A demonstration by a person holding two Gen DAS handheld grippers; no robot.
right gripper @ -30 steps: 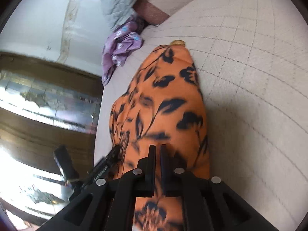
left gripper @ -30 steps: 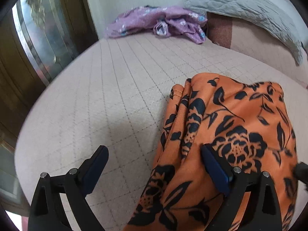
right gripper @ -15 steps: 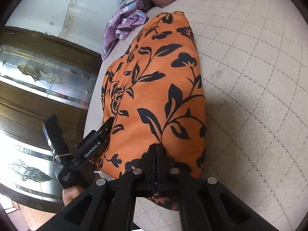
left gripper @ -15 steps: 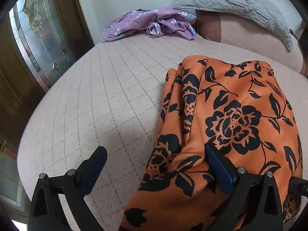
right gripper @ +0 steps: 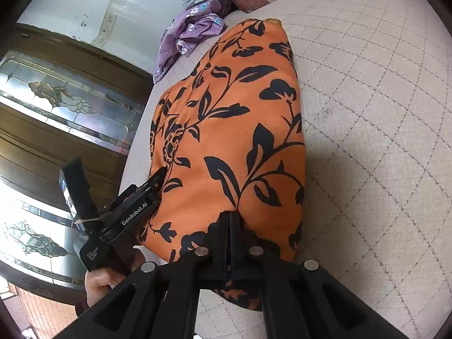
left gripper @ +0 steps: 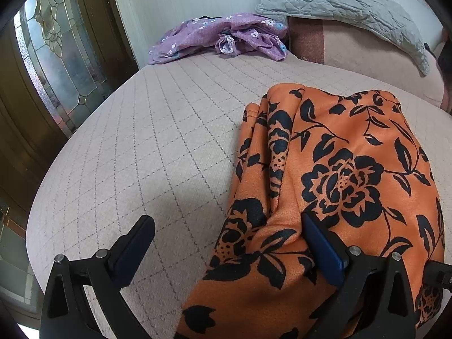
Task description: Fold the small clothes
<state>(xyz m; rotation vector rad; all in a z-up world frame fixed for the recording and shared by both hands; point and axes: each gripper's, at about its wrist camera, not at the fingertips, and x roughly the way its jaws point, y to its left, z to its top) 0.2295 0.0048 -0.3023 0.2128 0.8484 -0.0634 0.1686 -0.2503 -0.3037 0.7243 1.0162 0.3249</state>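
Note:
An orange cloth with black flowers [left gripper: 333, 175] lies folded on the beige quilted bed [left gripper: 158, 147]. My left gripper [left gripper: 226, 240] is open at the cloth's near left edge; its right finger [left gripper: 322, 248] presses into the fabric and its left finger [left gripper: 135, 243] hangs over bare bed. In the right wrist view my right gripper [right gripper: 230, 220] is shut on the near edge of the orange cloth [right gripper: 234, 130]. The left gripper [right gripper: 135, 206] shows there at the cloth's left side.
A crumpled purple flowered garment [left gripper: 223, 36] lies at the far end of the bed. A grey quilted pillow [left gripper: 344, 5] rests on a beige bolster at the back right. A wooden door with leaded glass [left gripper: 53, 56] stands to the left of the bed.
The cloth has come down from being held up and now lies flatter on the bed. Both grippers moved back toward the near edge. The right gripper stays shut on it.

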